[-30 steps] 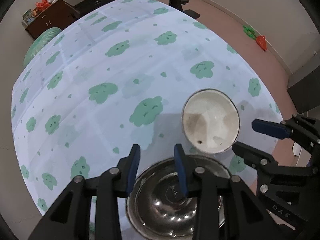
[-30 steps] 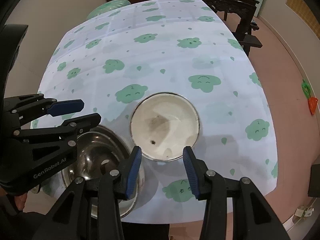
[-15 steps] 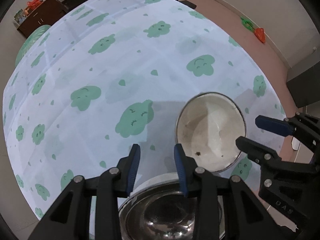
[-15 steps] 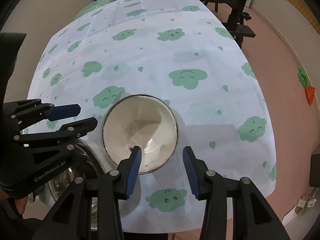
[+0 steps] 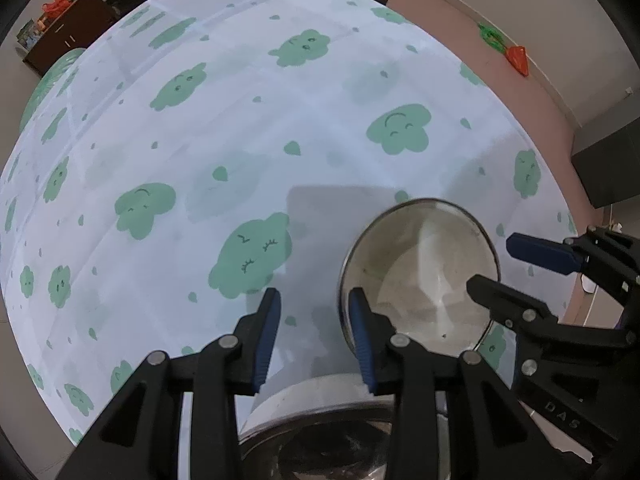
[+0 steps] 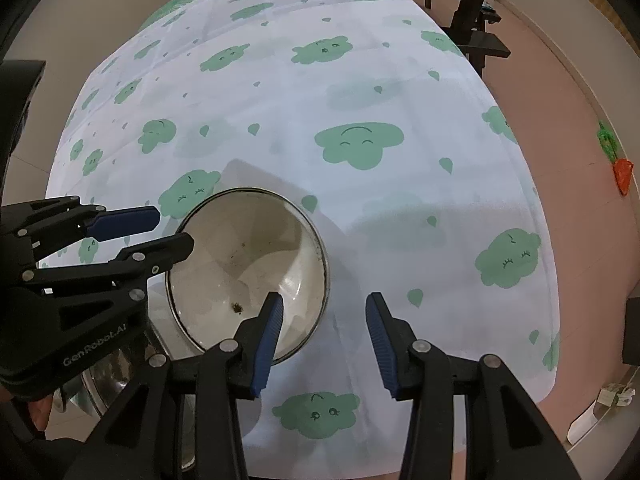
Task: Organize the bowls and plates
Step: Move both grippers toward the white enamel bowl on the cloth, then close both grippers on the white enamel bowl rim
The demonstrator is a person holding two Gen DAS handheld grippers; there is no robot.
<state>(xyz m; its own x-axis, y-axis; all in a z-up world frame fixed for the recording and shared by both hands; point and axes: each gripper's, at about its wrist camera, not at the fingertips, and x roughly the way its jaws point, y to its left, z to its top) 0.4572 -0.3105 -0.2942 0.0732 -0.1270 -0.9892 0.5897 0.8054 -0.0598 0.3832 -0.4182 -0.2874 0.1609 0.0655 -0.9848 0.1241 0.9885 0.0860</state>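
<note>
A white bowl [image 5: 416, 272] with a dark rim and brown specks inside sits near the table's front edge; it also shows in the right wrist view [image 6: 244, 276]. A shiny steel bowl [image 5: 320, 448] lies just in front of it, seen low in the right wrist view [image 6: 104, 376]. My left gripper [image 5: 314, 336] is open and empty, its right finger at the white bowl's left rim, above the steel bowl. My right gripper [image 6: 322, 340] is open and empty, its left finger over the white bowl's right rim.
The table wears a white cloth [image 5: 240, 128] with green cloud prints. A dark chair [image 6: 476, 36] and dark cabinet [image 5: 64, 40] stand beyond its far end. An orange and green toy [image 6: 618, 160] lies on the floor at right.
Both grippers have moved forward and lower toward the white bowl. The steel bowl has slid down to the bottom edge of the left wrist view. Jaws stay open.
</note>
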